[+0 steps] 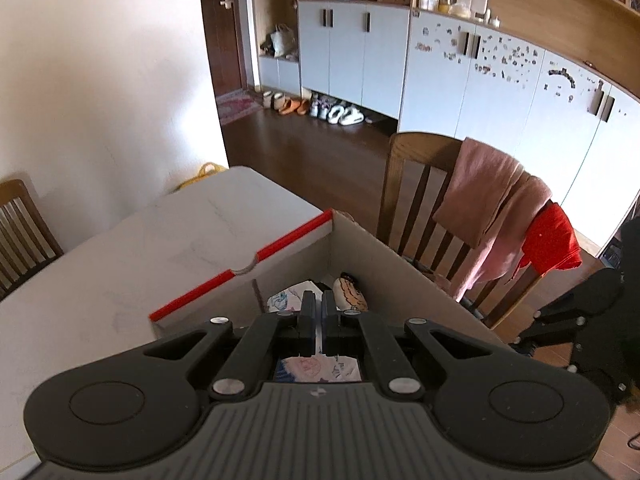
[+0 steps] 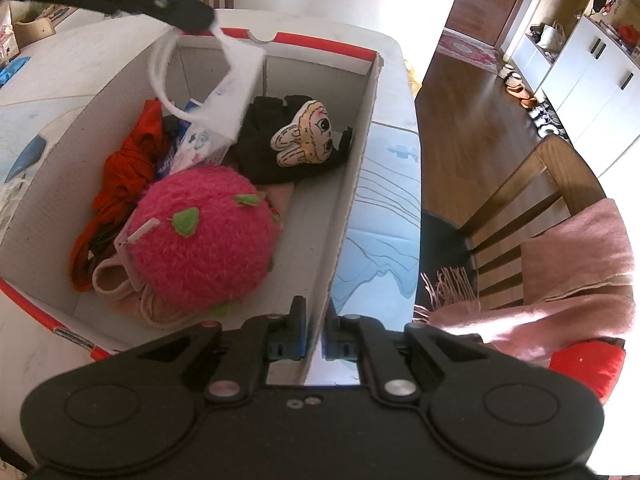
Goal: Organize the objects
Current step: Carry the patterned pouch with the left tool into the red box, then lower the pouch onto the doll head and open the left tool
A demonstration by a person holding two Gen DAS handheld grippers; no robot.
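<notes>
- Cardboard box (image 2: 352,184), rectangular, red-edged, sits on the pale table (image 1: 100,280).
- Fuzzy pink round plush (image 2: 204,240) lies inside it.
- Right gripper (image 2: 316,332) pinches the box's thin wall.
- Left gripper (image 1: 319,312), jaws closed, dangles a white face mask (image 2: 224,92) above the box.

My left gripper (image 1: 319,300) is clamped shut on a thin white printed mask (image 1: 316,368), hanging over the cardboard box (image 1: 384,264). Box sits at the table's (image 1: 120,272) far right corner.
</notes>
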